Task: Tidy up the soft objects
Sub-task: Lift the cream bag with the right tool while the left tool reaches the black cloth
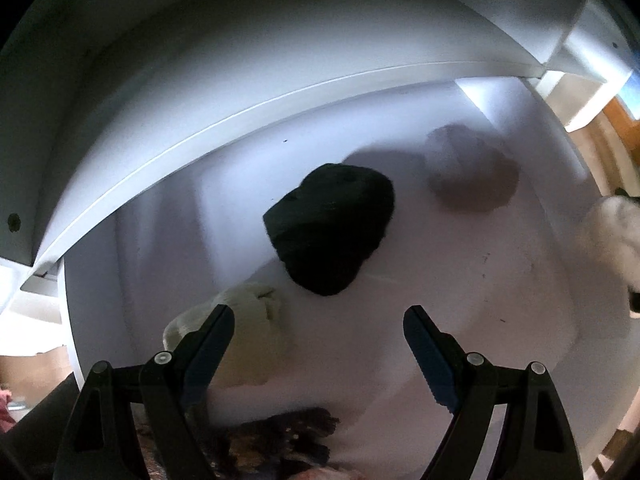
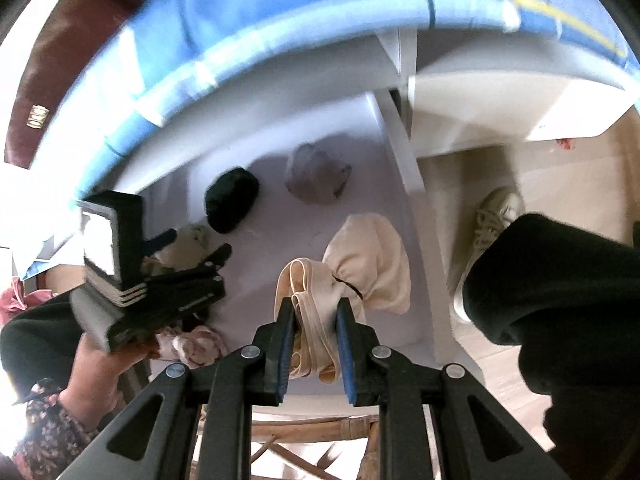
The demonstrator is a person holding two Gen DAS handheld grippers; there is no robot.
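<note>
A white drawer (image 1: 440, 280) holds rolled soft bundles: a black one (image 1: 328, 232), a grey-mauve one (image 1: 472, 172) and a pale cream one (image 1: 256, 332). My left gripper (image 1: 320, 320) points down into it, open and empty, its left finger over the cream bundle. From the right wrist, my right gripper (image 2: 315, 304) is shut on a beige garment (image 2: 372, 256) with an elastic band, hanging above the drawer's right side. The left gripper (image 2: 200, 242), black bundle (image 2: 232, 200) and grey-mauve bundle (image 2: 316, 178) also show there.
A blue-sheeted bed (image 2: 280, 20) overhangs the drawer's far side. A pink floral bundle (image 2: 196, 344) lies near the front left. A person's black trouser leg (image 2: 560, 280) and shoe (image 2: 492, 216) stand right of the drawer. A wicker piece (image 2: 312, 428) sits below.
</note>
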